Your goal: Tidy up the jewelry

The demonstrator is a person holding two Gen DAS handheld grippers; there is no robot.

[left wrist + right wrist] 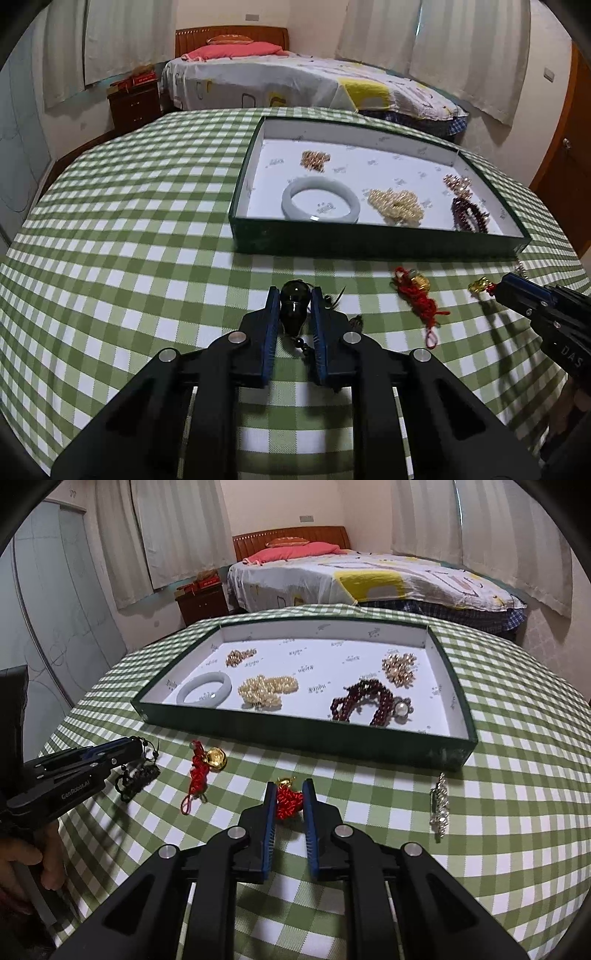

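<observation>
A dark green tray (369, 242) (295, 734) with a white floor holds a pale jade bangle (320, 204) (204, 693), pearl clusters (395, 206) (266, 691), gold bead pieces (315, 159) (399, 667) and a dark red bead bracelet (364, 701). My left gripper (294, 295) (138, 747) is shut on a black bead pendant (293, 308) with a dark cord, just above the cloth. My right gripper (290, 788) (498, 291) is shut on a red-cord gold charm (289, 799) (478, 286).
A second red-cord gold charm (417, 291) (207, 762) lies on the green checked tablecloth (129, 240) between the grippers. A silver crystal piece (440, 806) lies to the right, near the tray's corner. A bed (295, 81) stands behind the table.
</observation>
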